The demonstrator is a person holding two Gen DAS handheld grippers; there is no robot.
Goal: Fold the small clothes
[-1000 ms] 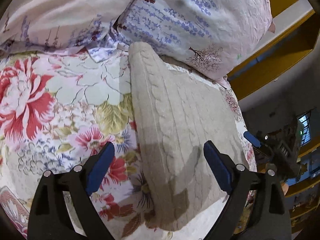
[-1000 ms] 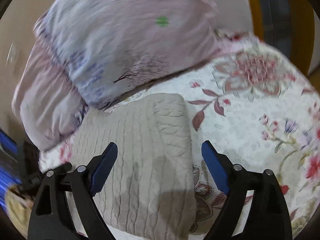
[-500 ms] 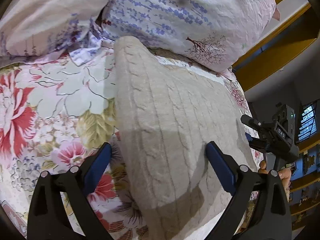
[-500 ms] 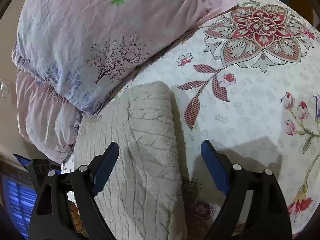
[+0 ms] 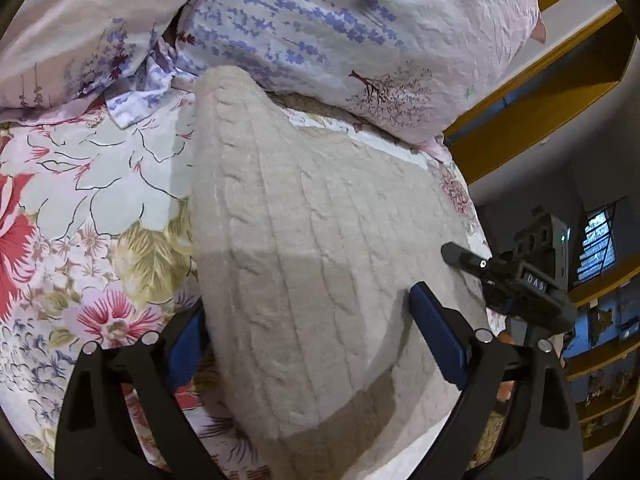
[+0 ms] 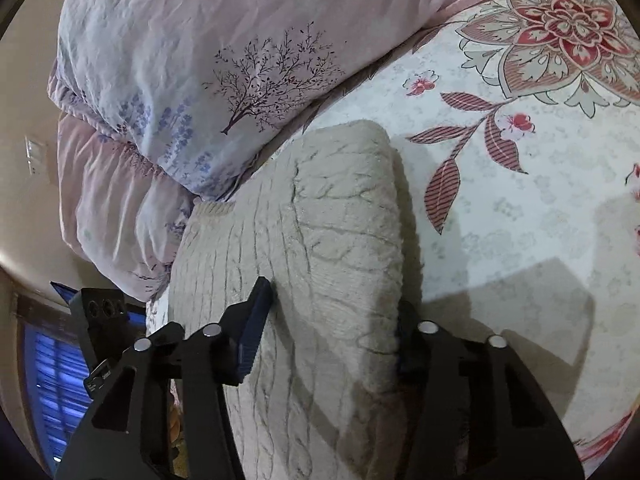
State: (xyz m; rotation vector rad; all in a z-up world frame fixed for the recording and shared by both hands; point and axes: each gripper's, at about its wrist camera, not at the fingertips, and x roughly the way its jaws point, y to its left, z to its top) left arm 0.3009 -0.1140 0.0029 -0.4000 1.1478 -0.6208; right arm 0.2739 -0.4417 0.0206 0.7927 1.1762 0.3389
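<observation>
Left wrist view has the beige cable-knit sweater [image 5: 312, 264] lying flat on the flowery bedsheet [image 5: 80, 200], already folded into a long slab. Its far end tucks in right under the lavender-print pillows [image 5: 360, 32]. Long axis runs straight away from both tools, near edge toward me, far edge at the pillows.

Left tool [image 5: 308, 344] is spread wide and straddles the sweater's left long edge: one blue pad sits outside on the sheet, the other is pressed on top of the knit. Not pinched on anything yet as far as I can see.

Right wrist view is the mirror of that. Right tool [image 6: 332, 332] is also apart, with one pad on the knit and the other down along the thick folded right edge.

So each tool has its own side of the near end, about equally close. My guess is the next move is to close on both sides and carry the near end up toward the pillows, halving it lengthwise. Thick knit, so it might slip out of a shallow bite.
</observation>
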